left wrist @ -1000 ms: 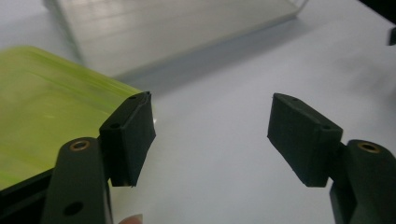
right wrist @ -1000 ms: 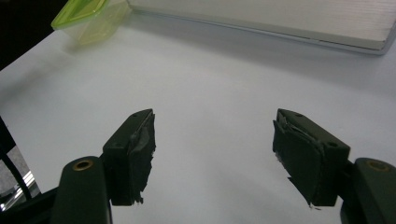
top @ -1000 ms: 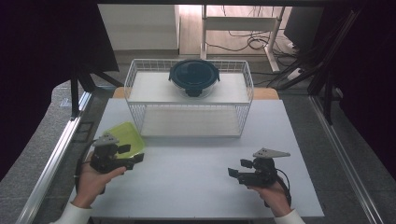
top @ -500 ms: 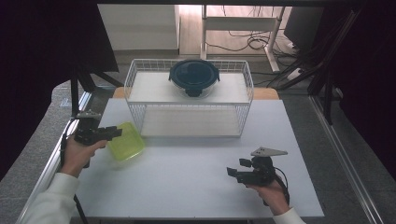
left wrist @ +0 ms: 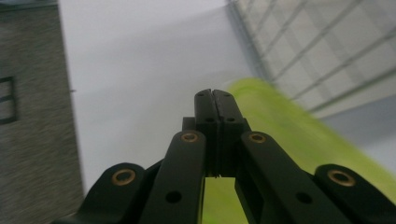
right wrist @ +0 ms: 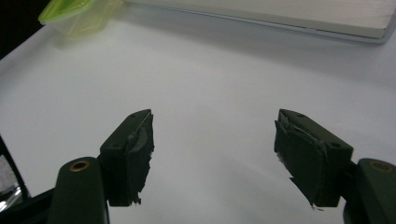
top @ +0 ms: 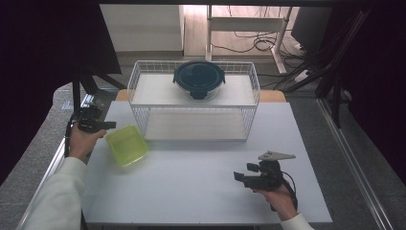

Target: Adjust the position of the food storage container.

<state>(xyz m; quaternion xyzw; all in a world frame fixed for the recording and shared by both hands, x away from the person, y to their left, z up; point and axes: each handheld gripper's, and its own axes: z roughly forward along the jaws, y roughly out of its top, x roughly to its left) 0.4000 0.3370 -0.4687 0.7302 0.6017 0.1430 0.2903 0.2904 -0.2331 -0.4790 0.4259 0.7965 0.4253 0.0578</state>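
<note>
A yellow-green plastic container (top: 127, 143) lies flat on the white table (top: 201, 191), just left of the wire rack. My left gripper (top: 111, 125) hovers at the table's left edge, its tips just short of the container's far left corner. In the left gripper view its jaws are pressed together with nothing between them (left wrist: 213, 94), and the green container (left wrist: 285, 126) is blurred below and to the right. My right gripper (top: 238, 176) rests at the near right of the table, open and empty (right wrist: 212, 140), facing the distant container (right wrist: 74, 11).
A white wire rack (top: 194, 103) stands at the back middle of the table, with a dark blue lidded bowl (top: 198, 79) on its top shelf. The rack's mesh (left wrist: 322, 42) is close to my left gripper. Metal rails run along both table sides.
My left gripper has drawn back from over the green container, moving left and farther away toward the table's edge. The container now lies uncovered on the table. The right gripper has stayed put.
</note>
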